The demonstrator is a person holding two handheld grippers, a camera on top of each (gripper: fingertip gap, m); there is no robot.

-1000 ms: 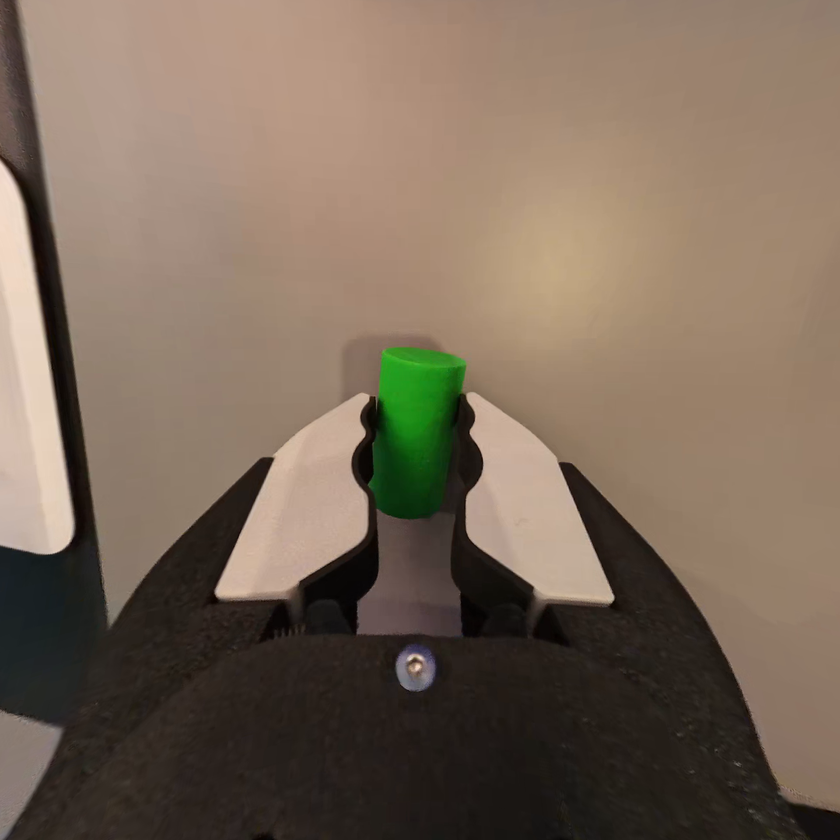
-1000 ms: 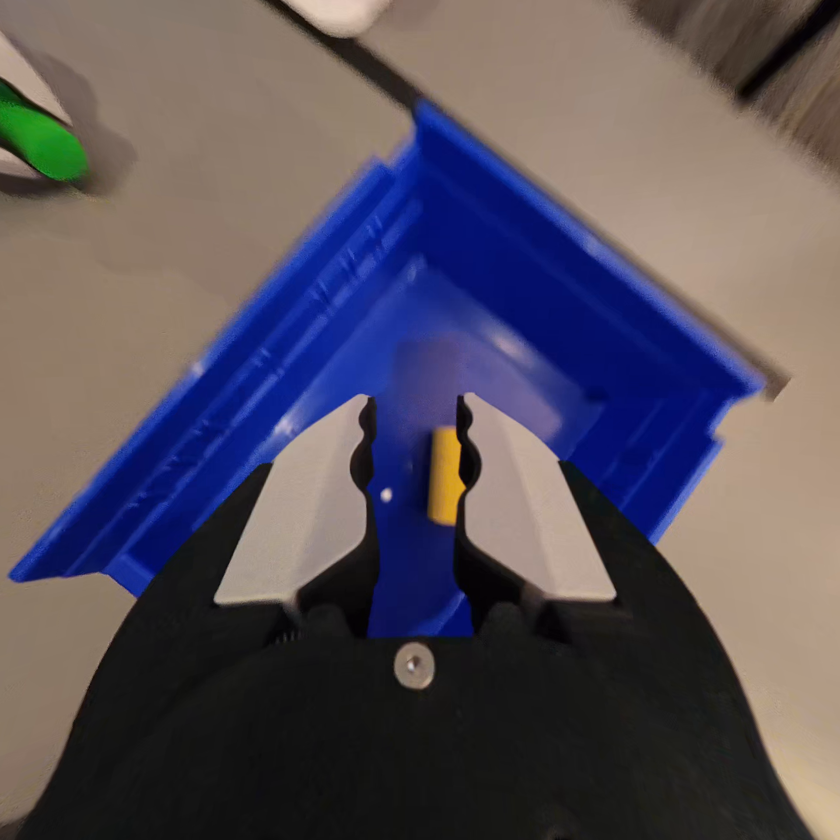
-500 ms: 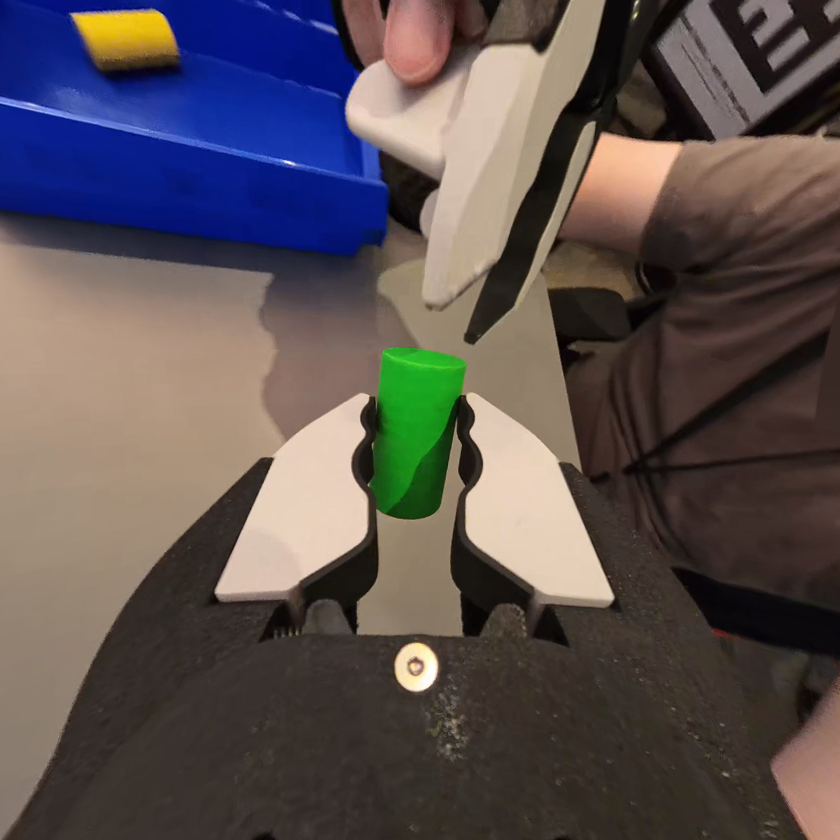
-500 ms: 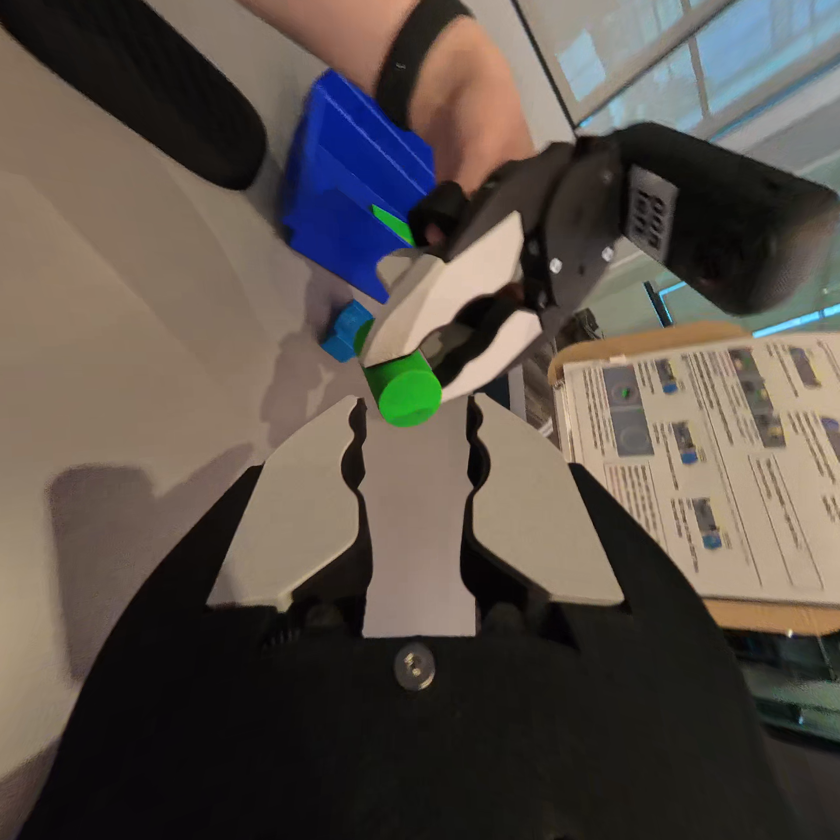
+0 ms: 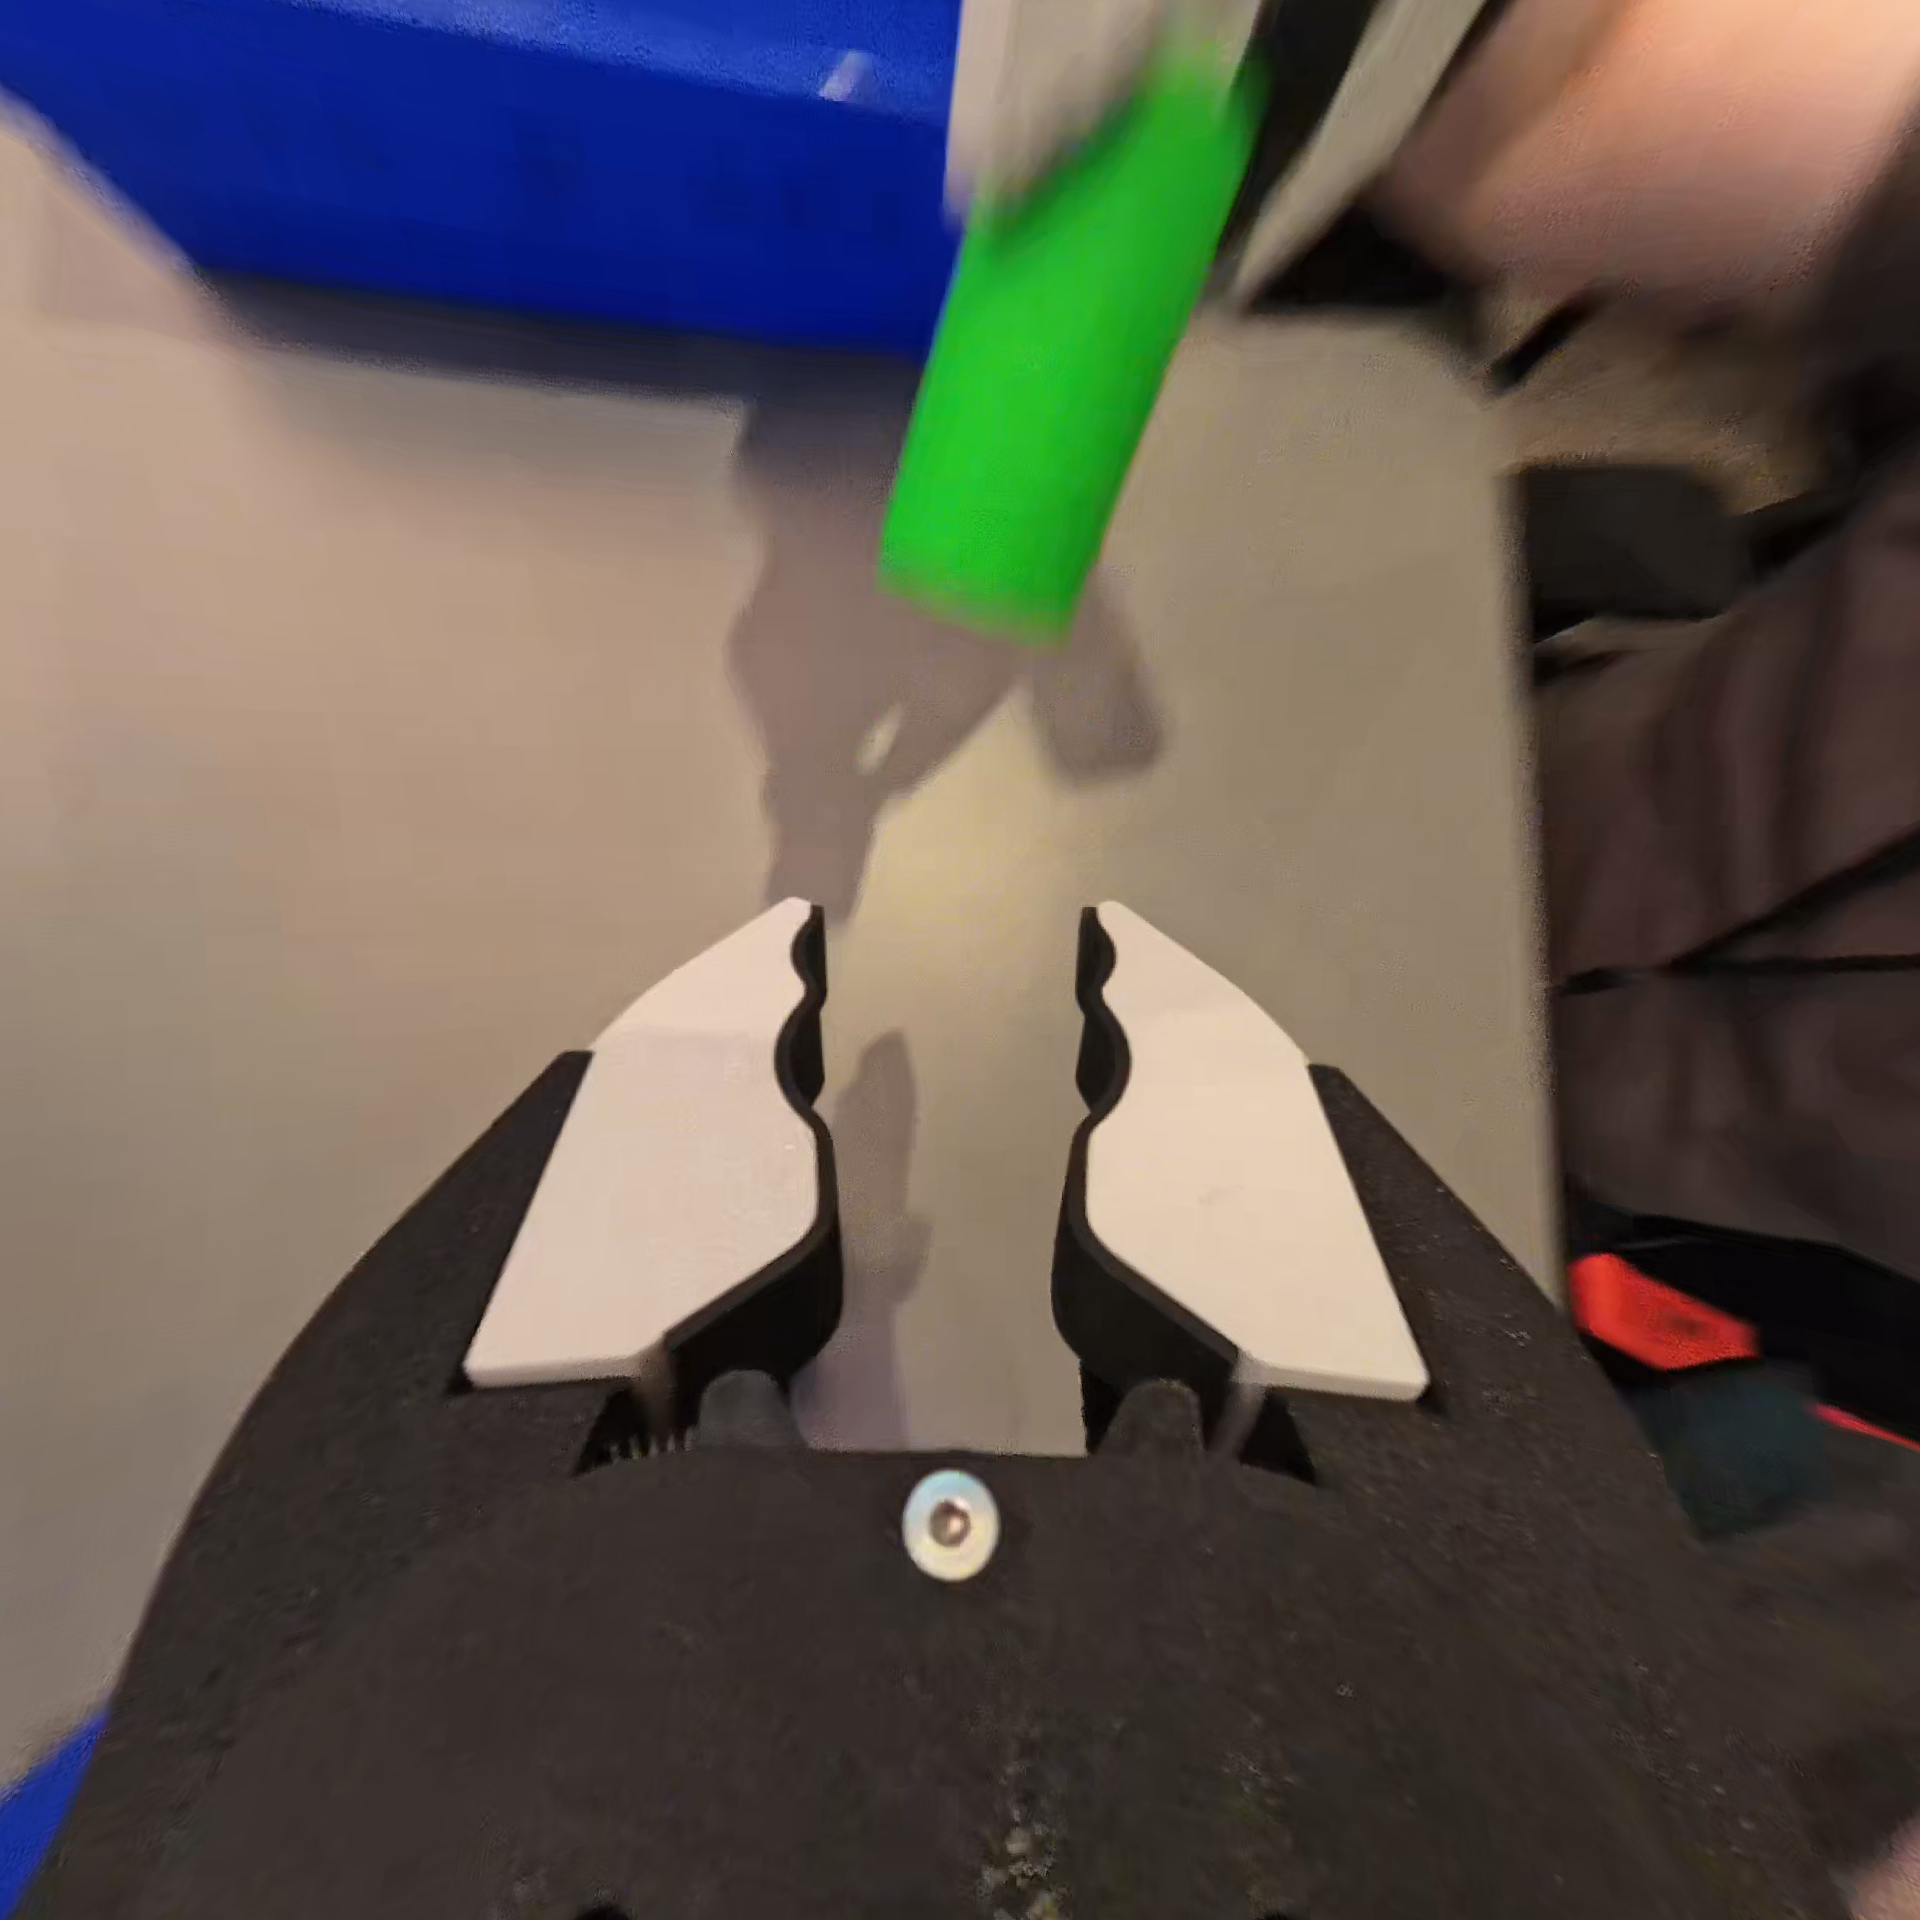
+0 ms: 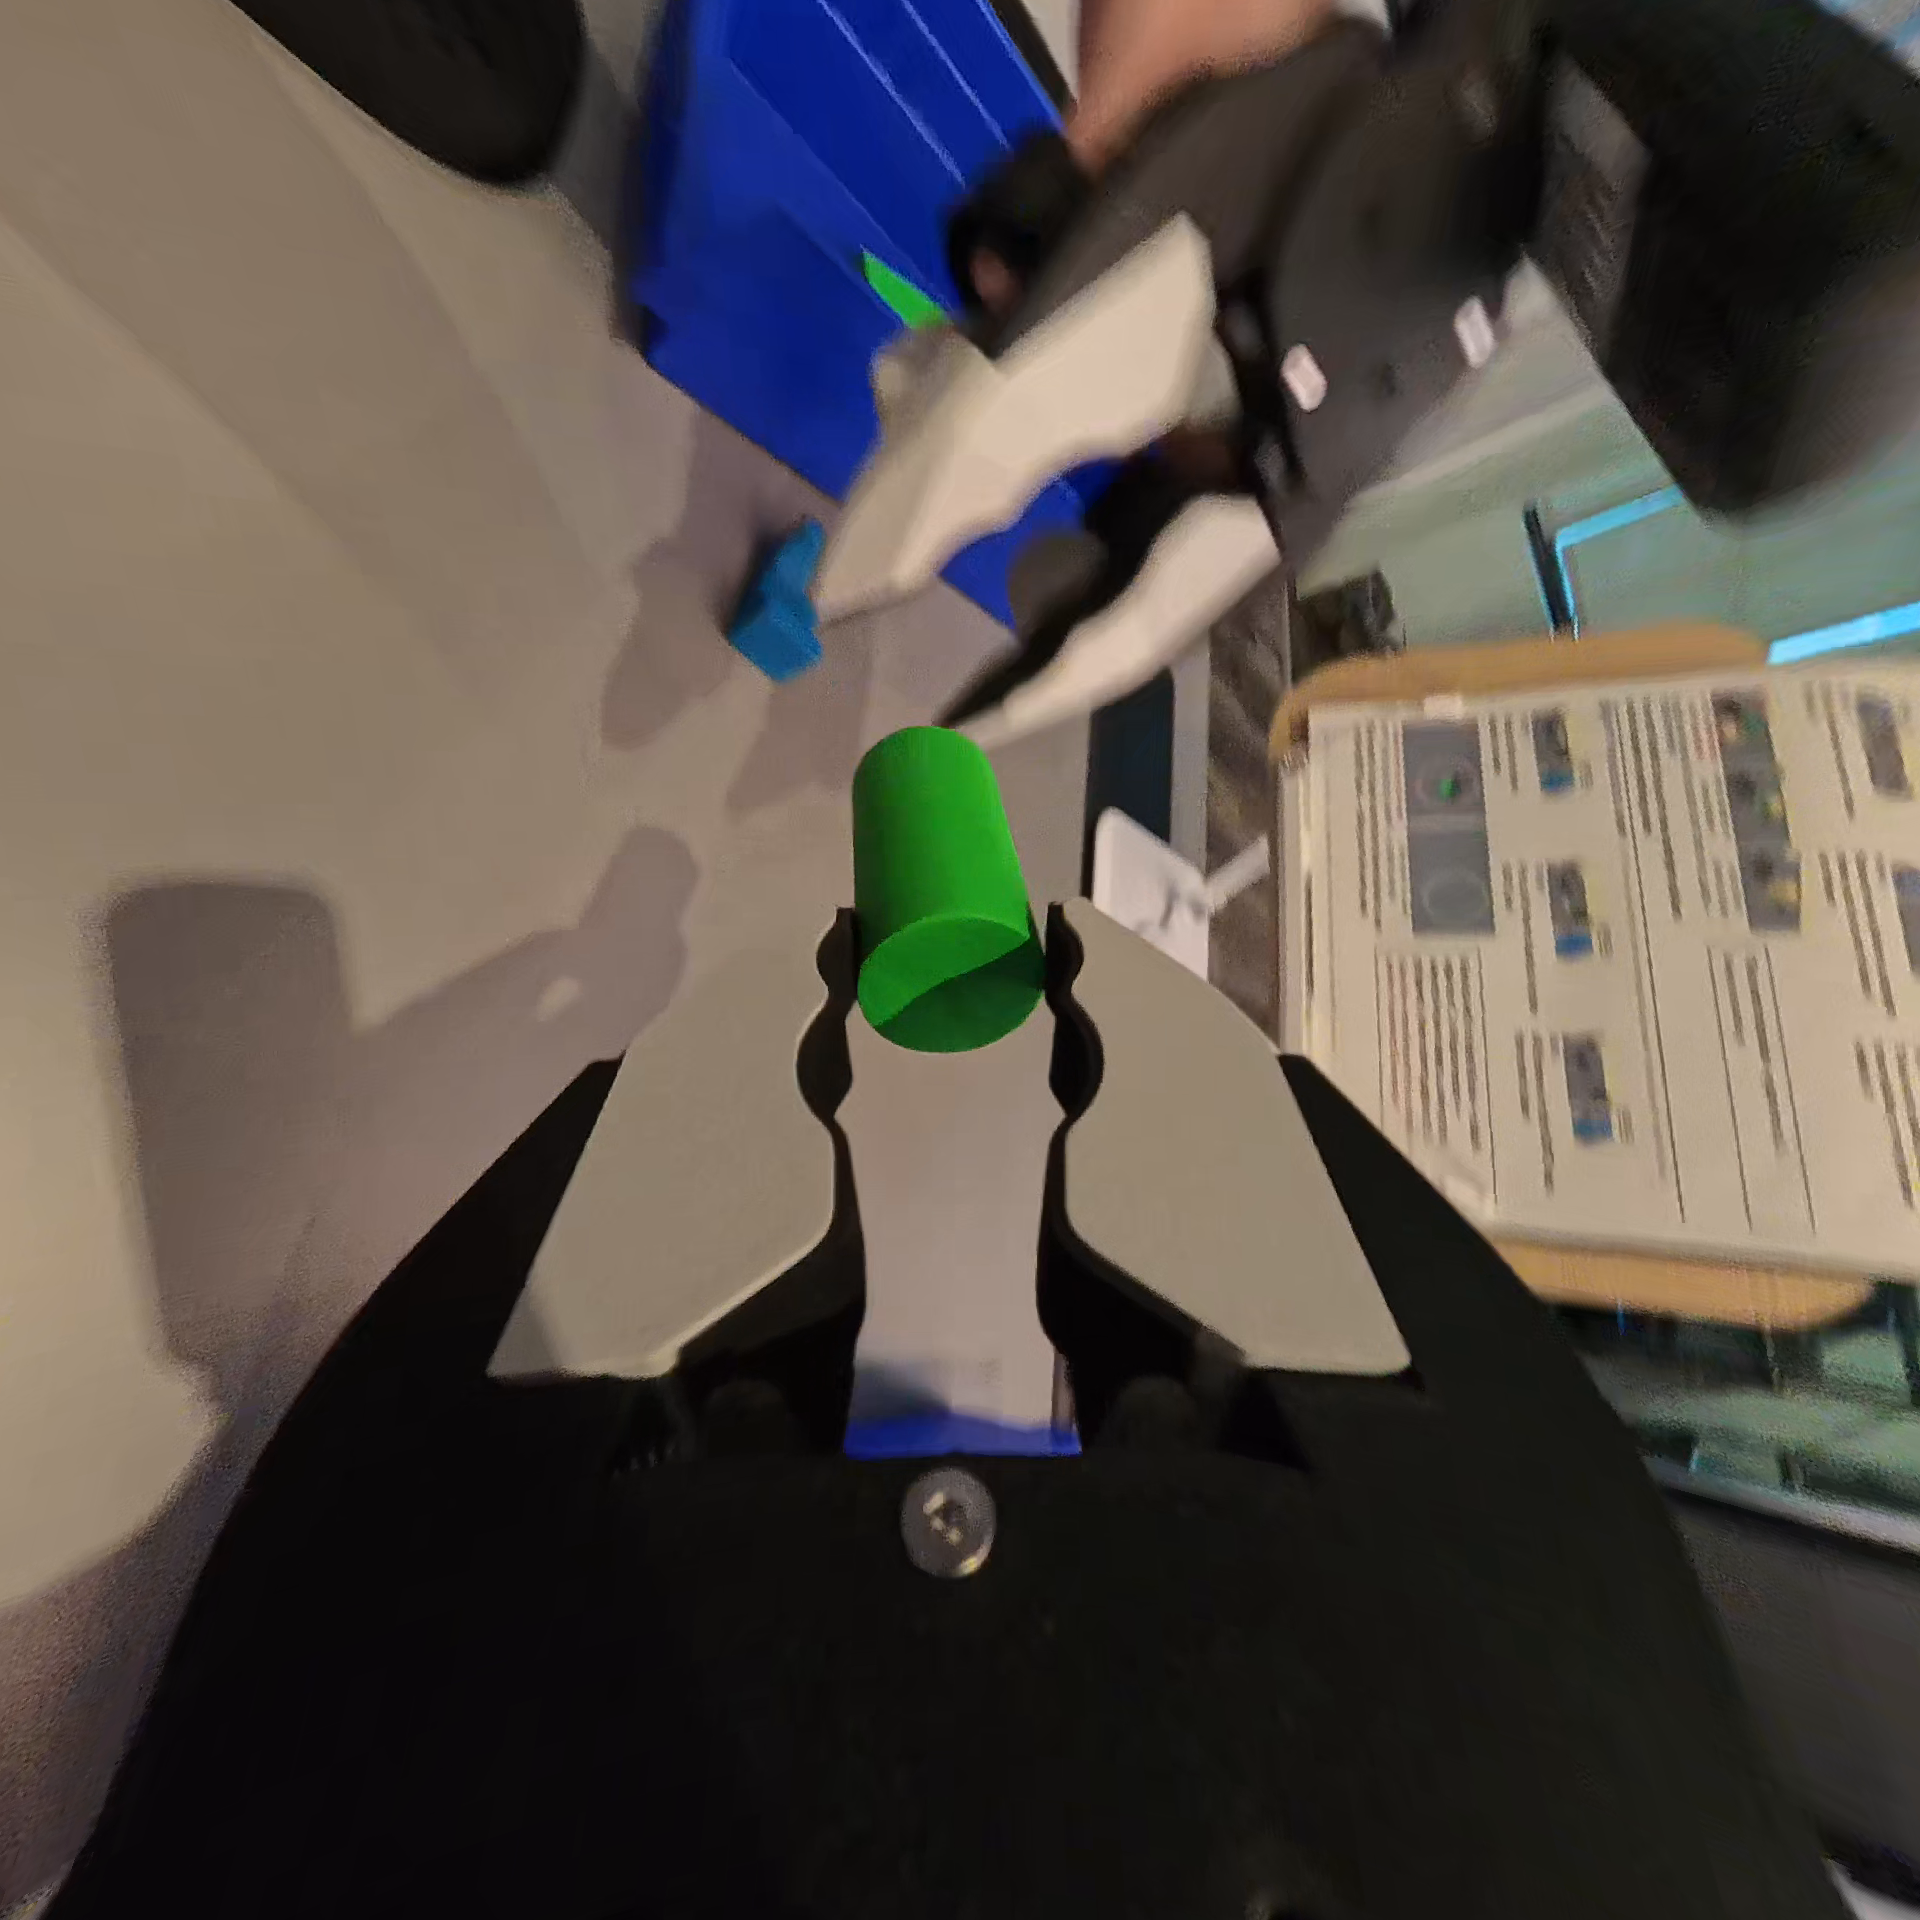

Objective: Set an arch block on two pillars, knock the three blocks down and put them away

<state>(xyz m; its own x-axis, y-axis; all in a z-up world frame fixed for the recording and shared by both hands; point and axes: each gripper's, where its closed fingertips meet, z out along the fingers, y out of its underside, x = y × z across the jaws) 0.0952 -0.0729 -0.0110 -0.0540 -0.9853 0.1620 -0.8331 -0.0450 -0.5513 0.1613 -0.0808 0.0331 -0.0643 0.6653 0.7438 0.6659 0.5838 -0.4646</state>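
The right gripper [image 6: 951, 940] pointed forward and down over the grey table [image 6: 312, 623], its two pale fingers clamped on the near end of a green cylinder block [image 6: 940, 894]. The block stuck out beyond the fingertips, clear of the table surface, with its flat near face turned toward the camera. In the left wrist view the same block [image 5: 1049, 353] hung tilted from the right gripper's fingers at the top of the picture, its free end lower and to the left, and a hand blurred behind it.

The left gripper [image 5: 951, 920] was held just above the table, aimed at the blue bin [image 5: 468, 177]; its jaws stood apart with nothing between them. From the right wrist view that gripper [image 6: 935, 592] appeared blurred just beyond the cylinder, fingers spread.

A small blue block [image 6: 779, 613] lay on the table near the blue bin [image 6: 790, 208]. A printed sheet on a clipboard [image 6: 1558, 935] lay to the right.
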